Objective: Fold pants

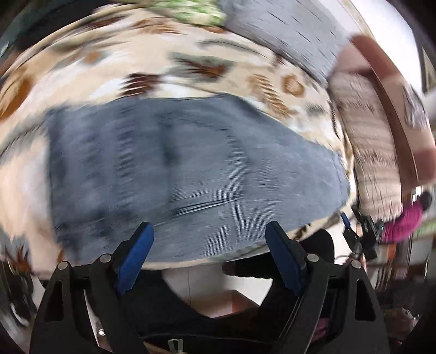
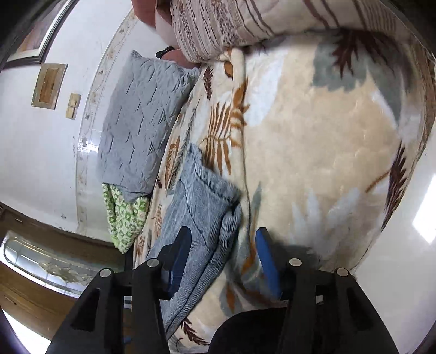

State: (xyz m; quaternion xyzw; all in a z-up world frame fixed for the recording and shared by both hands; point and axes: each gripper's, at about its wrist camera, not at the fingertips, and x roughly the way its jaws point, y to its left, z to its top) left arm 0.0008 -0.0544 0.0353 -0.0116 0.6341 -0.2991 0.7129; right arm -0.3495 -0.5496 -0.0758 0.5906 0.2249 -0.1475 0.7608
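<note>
The grey-blue pants (image 1: 190, 168) lie folded into a broad block on a cream blanket (image 1: 190, 81) with a leaf print; the left wrist view is blurred. My left gripper (image 1: 209, 226) hovers over the near edge of the pants, its jaws wide apart with nothing between them. In the right wrist view the pants (image 2: 201, 198) run as a narrow folded strip along the blanket (image 2: 327, 136). My right gripper (image 2: 223, 231) straddles a folded corner of the pants. Its right pad stands clear of the cloth, so it is open.
A grey quilted pillow (image 2: 141, 119) and a green patterned cloth (image 2: 125, 217) lie at the bed's left side by a white wall. A striped quilt (image 2: 245, 24) is heaped at the far end. White floor (image 2: 408, 231) shows right of the bed. A pink sleeve (image 1: 403, 226) shows at the right.
</note>
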